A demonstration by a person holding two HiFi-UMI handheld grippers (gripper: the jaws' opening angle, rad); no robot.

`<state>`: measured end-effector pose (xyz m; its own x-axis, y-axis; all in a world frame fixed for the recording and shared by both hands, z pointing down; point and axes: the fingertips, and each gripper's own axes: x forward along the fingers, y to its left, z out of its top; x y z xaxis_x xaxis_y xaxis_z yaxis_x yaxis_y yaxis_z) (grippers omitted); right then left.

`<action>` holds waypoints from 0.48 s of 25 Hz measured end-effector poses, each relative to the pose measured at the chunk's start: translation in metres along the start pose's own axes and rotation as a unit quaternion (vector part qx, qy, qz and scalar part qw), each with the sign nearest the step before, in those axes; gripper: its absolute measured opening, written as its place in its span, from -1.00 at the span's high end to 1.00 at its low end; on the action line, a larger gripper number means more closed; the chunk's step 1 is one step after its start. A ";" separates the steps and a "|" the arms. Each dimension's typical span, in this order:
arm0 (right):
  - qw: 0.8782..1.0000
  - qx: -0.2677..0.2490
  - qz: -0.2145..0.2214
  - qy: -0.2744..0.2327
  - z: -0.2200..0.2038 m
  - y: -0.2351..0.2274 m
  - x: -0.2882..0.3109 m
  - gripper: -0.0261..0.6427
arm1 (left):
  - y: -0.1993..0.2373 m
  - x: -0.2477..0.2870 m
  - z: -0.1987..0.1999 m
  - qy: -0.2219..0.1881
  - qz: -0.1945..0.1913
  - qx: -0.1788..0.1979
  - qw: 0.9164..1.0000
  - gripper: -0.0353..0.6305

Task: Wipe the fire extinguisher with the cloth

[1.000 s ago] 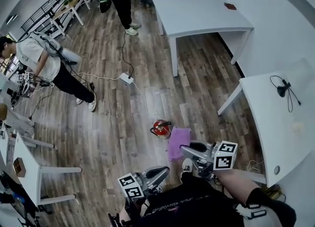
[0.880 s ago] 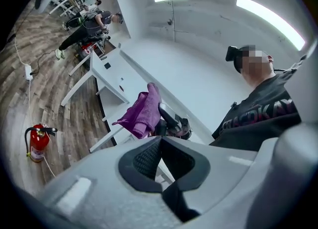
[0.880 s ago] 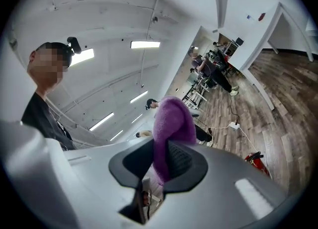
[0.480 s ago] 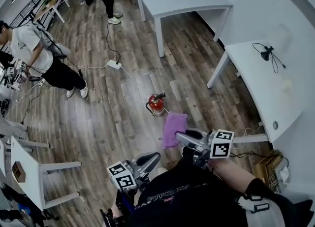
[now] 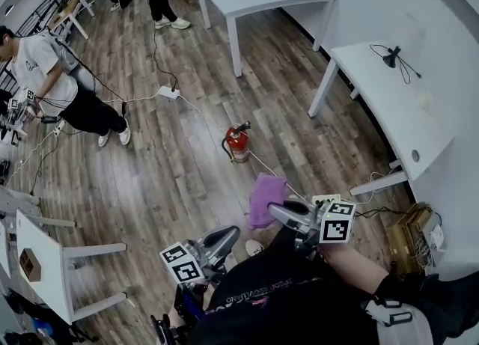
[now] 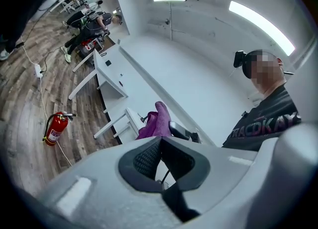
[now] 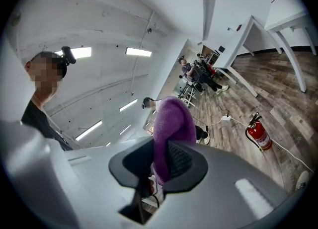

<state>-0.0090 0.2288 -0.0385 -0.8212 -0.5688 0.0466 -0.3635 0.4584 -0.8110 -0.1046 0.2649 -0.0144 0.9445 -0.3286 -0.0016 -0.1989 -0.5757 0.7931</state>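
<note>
Right gripper (image 5: pixel 278 212): clamped on purple cloth (image 5: pixel 266 195); cloth bunched, drooping ahead of jaws.
Left gripper (image 5: pixel 227 236): pressed together, nothing held; lower and to the left of the right.
Fire extinguisher (image 5: pixel 237 144): red, upright on wooden floor (image 5: pixel 172 179), long axis vertical; well apart, ahead of both grippers, slightly left of the cloth.
Nearer hand: right, by judgement; cloth side facing the cylinder.
Pose: both grippers pointing level, forward; gap to cylinder not yet closed; lowering likely needed to meet the body.
</note>
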 end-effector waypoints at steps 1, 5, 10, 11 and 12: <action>1.000 -0.001 -0.001 0.002 -0.002 0.002 -0.001 0.75 | -0.002 -0.001 0.000 0.000 0.001 0.004 1.000 0.90; 1.000 -0.019 0.002 0.013 -0.003 0.009 -0.004 0.75 | -0.008 0.000 0.000 -0.002 -0.001 0.018 1.000 0.90; 0.999 -0.036 -0.003 0.029 -0.009 0.014 -0.016 0.75 | -0.013 0.008 -0.004 -0.006 -0.007 0.020 1.000 0.90; 0.999 -0.035 -0.004 0.030 -0.011 0.015 -0.019 0.75 | -0.015 0.010 -0.005 -0.006 -0.009 0.021 1.000 0.90; 0.999 -0.033 -0.005 0.031 -0.013 0.015 -0.021 0.75 | -0.016 0.010 -0.006 -0.005 -0.010 0.021 1.000 0.90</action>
<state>-0.0026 0.2563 -0.0439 -0.8422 -0.5312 0.0918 -0.3983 0.4984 -0.7700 -0.0899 0.2755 -0.0233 0.9460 -0.3234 -0.0228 -0.1910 -0.6127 0.7669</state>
